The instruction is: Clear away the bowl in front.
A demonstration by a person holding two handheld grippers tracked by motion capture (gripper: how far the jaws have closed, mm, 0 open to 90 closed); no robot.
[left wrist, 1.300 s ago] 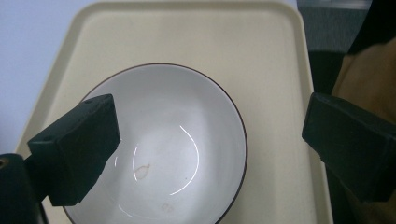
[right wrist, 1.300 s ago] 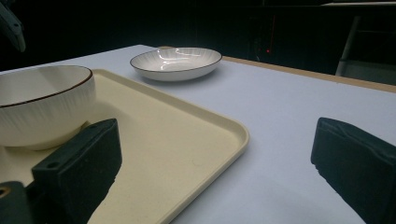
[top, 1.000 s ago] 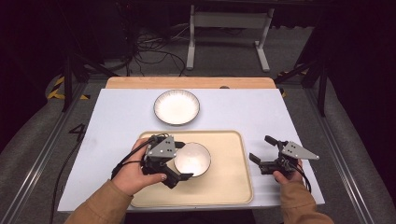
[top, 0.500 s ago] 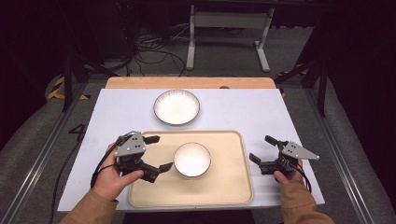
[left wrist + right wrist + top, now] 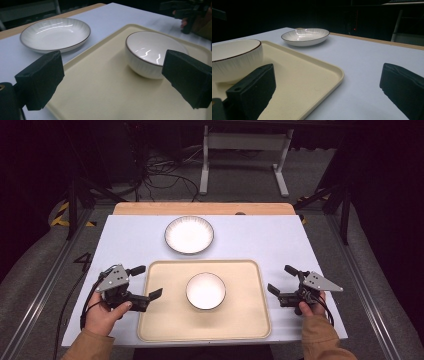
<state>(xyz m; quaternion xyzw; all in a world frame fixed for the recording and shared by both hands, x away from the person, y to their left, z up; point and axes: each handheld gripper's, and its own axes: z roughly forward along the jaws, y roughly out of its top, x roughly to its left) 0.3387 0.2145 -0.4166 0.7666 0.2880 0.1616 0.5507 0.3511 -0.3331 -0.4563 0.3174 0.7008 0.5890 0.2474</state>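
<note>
A white bowl [image 5: 205,290] stands upright in the middle of a beige tray [image 5: 165,320]. My left gripper [image 5: 146,281] hovers at the tray's left edge, open and empty, pointing at the bowl [image 5: 152,53] from a hand's width away. My right gripper [image 5: 280,279] rests on the table just off the tray's right edge, open and holding nothing. From it the bowl [image 5: 234,58] appears at the left, on the tray [image 5: 312,75]. A white ribbed plate [image 5: 189,234] lies on the table beyond the tray.
The tray lies on a pale lilac tabletop [image 5: 280,240] with a wooden strip [image 5: 200,208] along its far edge. Bare table surrounds the plate [image 5: 55,33] on both sides. Dark floor, cables and a metal stand [image 5: 245,150] lie behind.
My left gripper has let go of the bowl's rim and drawn back left to the tray's edge. The bowl stays in place. The right gripper has not moved.
</note>
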